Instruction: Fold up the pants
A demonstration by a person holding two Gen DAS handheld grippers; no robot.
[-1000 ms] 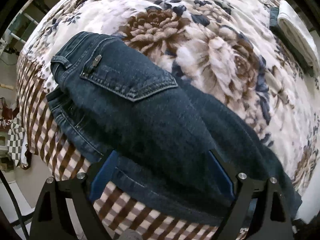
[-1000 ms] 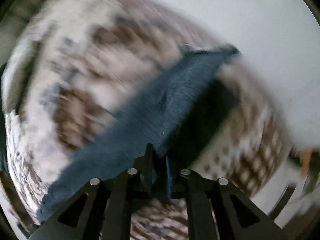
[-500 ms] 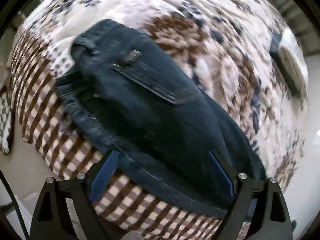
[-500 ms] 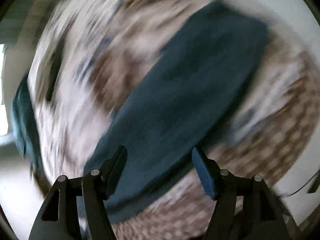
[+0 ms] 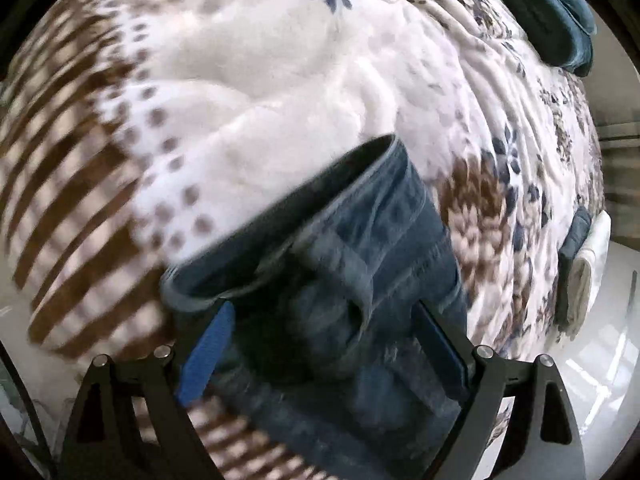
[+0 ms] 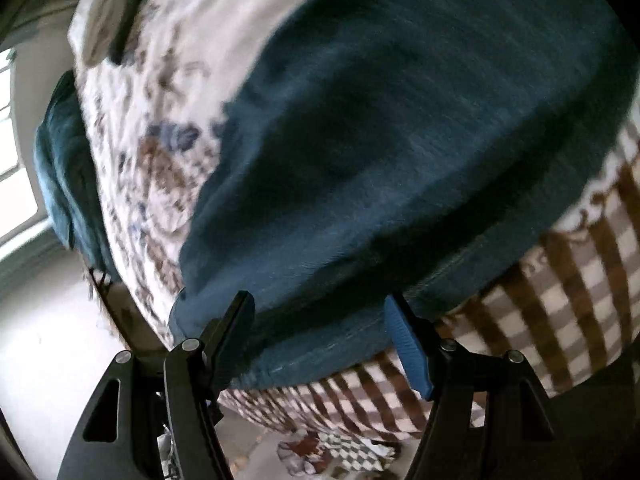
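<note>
Fingers of the left gripper and right gripper are spread wide, gripping nothing, each poised over the dark blue jeans. The jeans lie on a floral blanket near its brown checked border. A teal cushion sits far right.

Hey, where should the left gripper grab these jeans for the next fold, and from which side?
Probably the waistband of the jeans. It lies just ahead of the open left gripper as a thick stitched edge, raised off the blanket. Come in low from the near, checkered side, one finger under the band and one over. The view is blurred, so check the layers.
</note>
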